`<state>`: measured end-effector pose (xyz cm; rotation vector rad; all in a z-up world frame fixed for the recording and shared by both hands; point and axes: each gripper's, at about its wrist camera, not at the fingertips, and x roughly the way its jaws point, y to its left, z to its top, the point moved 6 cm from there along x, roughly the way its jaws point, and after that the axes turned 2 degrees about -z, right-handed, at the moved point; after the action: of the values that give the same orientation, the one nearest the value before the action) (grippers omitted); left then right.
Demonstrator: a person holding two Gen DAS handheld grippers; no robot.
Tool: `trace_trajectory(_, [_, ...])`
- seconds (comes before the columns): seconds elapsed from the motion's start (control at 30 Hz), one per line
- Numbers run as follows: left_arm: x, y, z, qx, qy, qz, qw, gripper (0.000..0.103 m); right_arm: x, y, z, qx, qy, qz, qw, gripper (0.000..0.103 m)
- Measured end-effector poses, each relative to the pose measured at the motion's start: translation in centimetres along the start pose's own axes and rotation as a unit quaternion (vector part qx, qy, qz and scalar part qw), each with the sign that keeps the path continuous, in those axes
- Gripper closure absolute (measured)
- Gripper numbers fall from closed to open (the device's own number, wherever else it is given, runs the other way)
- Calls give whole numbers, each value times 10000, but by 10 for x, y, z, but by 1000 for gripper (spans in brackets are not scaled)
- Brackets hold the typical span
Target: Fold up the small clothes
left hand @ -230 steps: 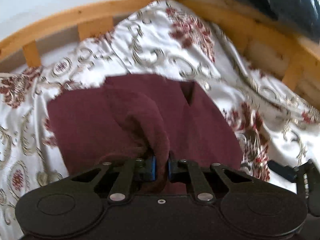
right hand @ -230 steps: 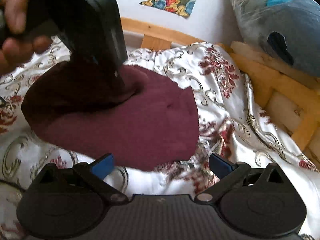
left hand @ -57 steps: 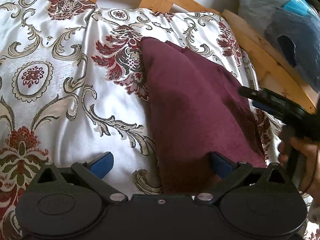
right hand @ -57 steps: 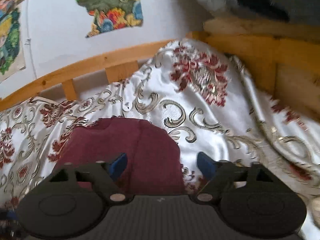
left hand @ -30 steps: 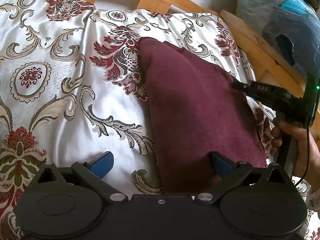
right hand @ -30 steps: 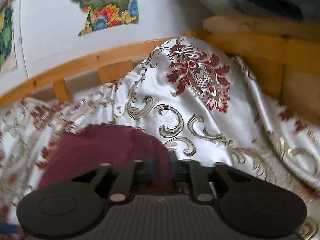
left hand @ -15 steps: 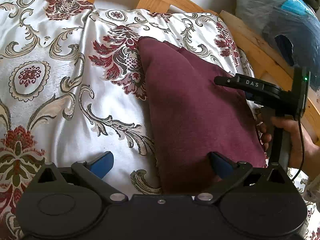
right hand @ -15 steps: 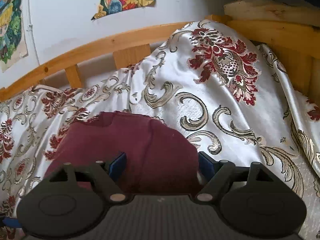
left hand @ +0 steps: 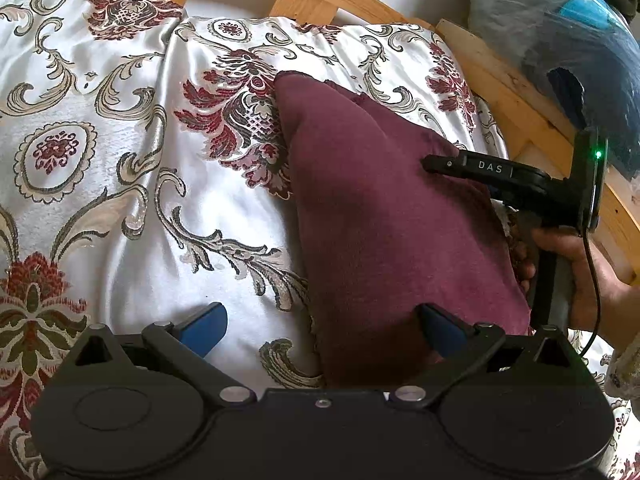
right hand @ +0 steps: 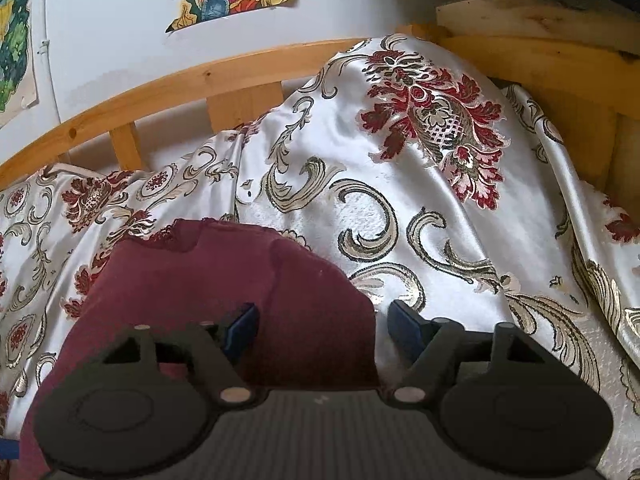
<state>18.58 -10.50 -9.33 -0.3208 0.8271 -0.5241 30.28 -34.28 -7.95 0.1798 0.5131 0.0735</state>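
Lying on the patterned bedspread (left hand: 120,184) of the bed, the maroon garment (left hand: 384,216) is folded into a long narrow strip whose long axis runs away from the left gripper (left hand: 320,328) toward the wooden bed frame (left hand: 500,96). That gripper hovers at the strip's near end, jaws wide apart, one finger over bare bedspread and the other over the cloth. The right gripper (right hand: 320,324) comes in from the strip's right side, across its long axis, jaws also apart and straddling the right-hand edge without clamping it. Judging from this, the left is better placed to lift the near end lengthwise.
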Motion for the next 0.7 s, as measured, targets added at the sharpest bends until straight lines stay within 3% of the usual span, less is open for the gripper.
trace_trajectory(0.2, [0, 0, 0, 0, -2, 5, 10000, 0, -2, 0, 4, -33, -32, 64, 10000, 29])
trace_trajectory(0.37, [0, 0, -1, 14, -10, 2, 10000, 0, 1, 19, 28, -698, -116, 107, 9974, 29])
trace_trajectory(0.47, [0, 0, -1, 14, -12, 2, 10000, 0, 14, 38, 42, -1190, 44, 212, 9927, 32])
trace_trajectory(0.57, [0, 0, -1, 23, -15, 1, 10000, 0, 28, 55, 47, -1636, 315, 221, 9858, 52])
trace_trajectory(0.6, [0, 0, -1, 22, -14, -1, 10000, 0, 32, 61, 47, -1840, 392, 124, 9821, 66])
trace_trajectory(0.63, [0, -1, -1, 25, -12, -6, 10000, 0, 34, 66, 46, -2002, 412, 44, 9789, 90])
trace_trajectory(0.7, [0, -1, -1, 20, -19, -16, 10000, 0, 35, 74, 46, -2249, 407, -42, 9735, 95])
